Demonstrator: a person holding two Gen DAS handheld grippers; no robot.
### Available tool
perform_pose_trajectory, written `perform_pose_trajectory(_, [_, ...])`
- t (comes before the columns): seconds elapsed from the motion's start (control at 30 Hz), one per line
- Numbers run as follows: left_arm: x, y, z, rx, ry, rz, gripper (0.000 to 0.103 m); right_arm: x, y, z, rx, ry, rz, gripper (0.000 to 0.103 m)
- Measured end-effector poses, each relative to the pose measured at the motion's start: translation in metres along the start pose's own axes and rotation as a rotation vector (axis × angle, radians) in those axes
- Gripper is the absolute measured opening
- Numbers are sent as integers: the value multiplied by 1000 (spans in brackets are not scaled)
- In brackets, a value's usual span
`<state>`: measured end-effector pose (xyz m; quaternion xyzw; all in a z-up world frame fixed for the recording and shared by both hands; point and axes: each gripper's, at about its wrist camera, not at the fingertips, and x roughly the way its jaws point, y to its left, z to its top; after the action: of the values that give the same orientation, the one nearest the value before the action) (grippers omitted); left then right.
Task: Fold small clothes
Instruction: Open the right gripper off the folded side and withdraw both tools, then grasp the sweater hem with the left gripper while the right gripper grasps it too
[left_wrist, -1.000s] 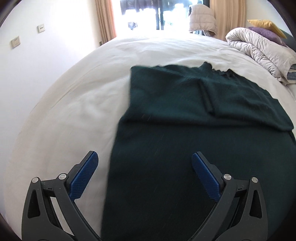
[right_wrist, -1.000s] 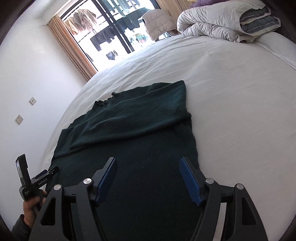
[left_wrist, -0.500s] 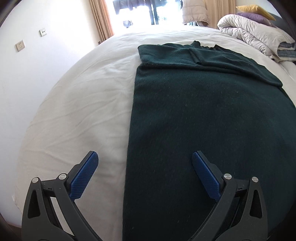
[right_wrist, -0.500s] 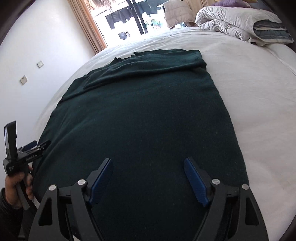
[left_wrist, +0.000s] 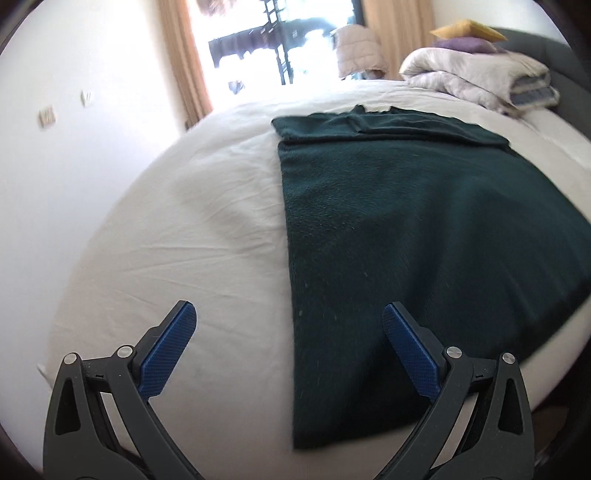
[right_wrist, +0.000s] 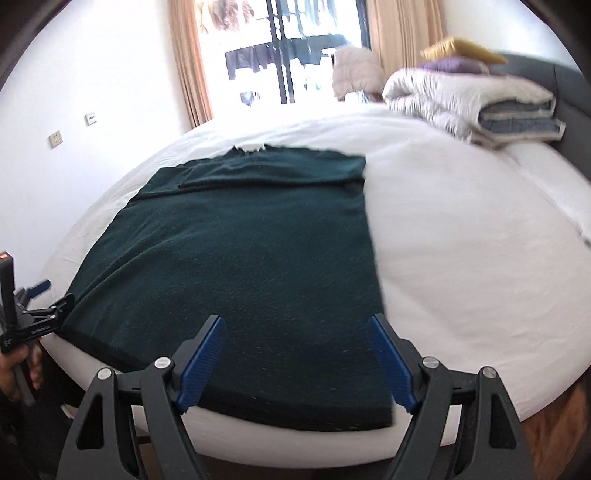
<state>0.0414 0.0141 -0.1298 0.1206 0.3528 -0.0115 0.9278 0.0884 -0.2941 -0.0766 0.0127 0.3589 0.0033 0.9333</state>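
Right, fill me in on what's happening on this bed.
A person is folding a dark green sweater spread flat on the white bed, its sleeves already folded across the top. The left gripper and right gripper both hover near its bottom hem, jaws open, holding nothing.

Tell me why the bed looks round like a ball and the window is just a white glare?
Left wrist view: the fisheye lens bows the bed into a dome, and the window is blown out by backlight. Right wrist view: same bulge; motion blur smears the folded duvet and the dark green garment; the tongs stay sharp.
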Motion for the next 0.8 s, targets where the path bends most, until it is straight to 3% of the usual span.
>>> perform_pose_trajectory(0.17, [-44,-30,-29,261,-129,79,103,-21,4,-5,-122,-26,-47,81])
perform_pose_trajectory(0.3, [-56,-50,-45,441,-195,148,103,-25,9,-14,-182,-17,-76,81])
perform_pose_trajectory(0.43, [-56,-54,-55,535,-211,196,103,-26,13,-20,-195,-10,-73,81])
perform_pose_trajectory(0.67, [-57,-62,-74,719,-229,172,103,-25,15,-23,-188,-11,-69,81])
perform_pose_trajectory(0.8, [-43,-62,-81,802,-247,242,103,-21,17,-25,-191,-3,-72,81])
